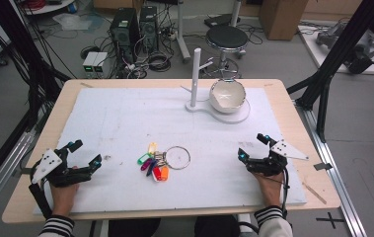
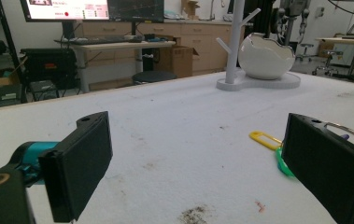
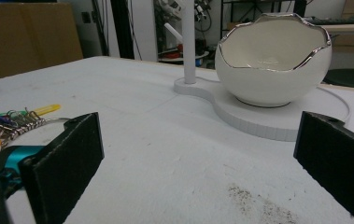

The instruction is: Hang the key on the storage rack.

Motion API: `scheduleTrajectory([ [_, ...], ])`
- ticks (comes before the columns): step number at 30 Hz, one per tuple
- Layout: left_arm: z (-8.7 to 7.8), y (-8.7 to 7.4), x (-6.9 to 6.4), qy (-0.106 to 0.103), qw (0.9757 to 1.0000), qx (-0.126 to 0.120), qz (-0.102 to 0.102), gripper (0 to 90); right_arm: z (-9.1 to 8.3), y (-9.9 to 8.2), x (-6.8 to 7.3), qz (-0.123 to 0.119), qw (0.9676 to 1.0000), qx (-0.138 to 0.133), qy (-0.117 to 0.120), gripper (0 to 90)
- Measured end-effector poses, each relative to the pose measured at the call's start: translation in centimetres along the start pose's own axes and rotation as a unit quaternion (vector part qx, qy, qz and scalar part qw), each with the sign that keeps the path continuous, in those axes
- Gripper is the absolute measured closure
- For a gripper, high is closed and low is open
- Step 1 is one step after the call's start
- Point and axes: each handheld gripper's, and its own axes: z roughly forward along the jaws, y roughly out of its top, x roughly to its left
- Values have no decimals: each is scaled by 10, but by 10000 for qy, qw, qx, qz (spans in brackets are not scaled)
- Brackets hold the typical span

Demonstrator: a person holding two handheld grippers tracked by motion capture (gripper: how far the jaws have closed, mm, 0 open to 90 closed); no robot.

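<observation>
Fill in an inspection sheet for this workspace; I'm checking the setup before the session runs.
Surface: white foam board on a wooden table, with dark smudges.
Job's things: bunch of coloured plastic key tags on a metal ring, lying flat between the grippers.
Clutter: white egg-shaped ceramic bowl on a white stand with a branched post.
Grippers: left gripper and right gripper both open, fingers holding nothing.
Cables: black lead trailing from the right gripper.
Surroundings: black round stool, computer towers, floor wiring.
</observation>
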Motion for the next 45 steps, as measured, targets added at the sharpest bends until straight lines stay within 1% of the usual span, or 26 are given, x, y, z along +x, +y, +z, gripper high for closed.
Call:
scheduleTrajectory([
  [2, 0, 0, 0, -6, 10000, 8, 1, 91, 0, 0, 0, 8, 10000, 15, 22, 10],
  [5, 0, 0, 0, -4, 10000, 2, 0, 91, 0, 0, 1, -72, 10000, -1, 12, 10],
  [6, 0, 0, 0, 0, 10000, 12, -10, 91, 0, 0, 2, -34, 10000, 33, 27, 10],
  [7, 0, 0, 0, -1, 10000, -4, -34, 91, 0, 0, 2, -131, 9999, 33, 21, 10],
  [9, 0, 0, 0, -4, 10000, -1, 1, 91, 1, 0, 2, -163, 9999, 32, 5, 10],
  [14, -1, 0, 0, -19, 10000, -17, -12, 91, 1, 0, 2, -126, 9999, 27, 13, 10],
  [15, -1, 0, 0, -14, 10000, -18, -10, 91, 1, 0, 2, -163, 9999, 28, 2, 10],
  [17, 0, 0, 0, -1, 10000, -16, -32, 91, 1, 0, 3, -162, 9999, 30, -6, 10],
  [19, 0, 0, 0, -3, 10000, -16, -27, 91, 1, 0, 2, -139, 9999, 35, -25, 10],
  [20, -1, 0, 0, -12, 10000, 1, -1, 91, 0, 0, 1, -50, 10000, 4, -46, 10],
  [21, 0, 0, 0, -8, 10000, -15, 8, 91, 0, 0, 1, -50, 10000, 4, -46, 10],
  [23, 0, 0, 0, -13, 10000, -13, 13, 91, -1, 1, 0, 42, 9999, -44, -124, 10],
  [25, 0, 0, 0, -12, 10000, -16, 12, 91, -1, 2, 0, 15, 9998, 5, -185, 10],
  [26, 0, 0, 0, -15, 10000, -15, 3, 91, -2, 7, -1, -59, 9997, 36, -253, 10],
  [28, 0, 0, 0, -17, 10000, -16, 4, 91, -3, 8, 0, -24, 9997, 40, -258, 10],
  [29, 0, 0, 0, -16, 10000, -16, 4, 91, -3, 16, -2, 93, 9998, 99, -175, 10],
  [31, 0, 0, 0, -16, 10000, -18, 5, 91, -3, 19, -3, 116, 9997, 141, -141, 10],
  [34, -1, 0, 0, -9, 10000, -20, 3, 91, -1, 34, -4, 210, 9995, 219, 2, 10],
  [36, 0, 0, 0, -14, 10000, -21, 11, 91, 1, 43, -4, 214, 9992, 322, 58, 10],
  [40, 0, 0, 0, -11, 10000, -19, 10, 91, 9, 60, -1, 39, 9984, 529, 205, 10],
  [41, -1, 0, 0, -13, 10000, -19, 12, 91, 11, 64, 1, 17, 9977, 615, 267, 10],
  [43, -1, 0, 0, -17, 10000, -18, 6, 91, 16, 73, 4, -105, 9967, 714, 363, 10],
  [45, -1, 0, 0, -19, 10000, -19, 10, 91, 22, 81, 8, -178, 9950, 836, 514, 10],
])
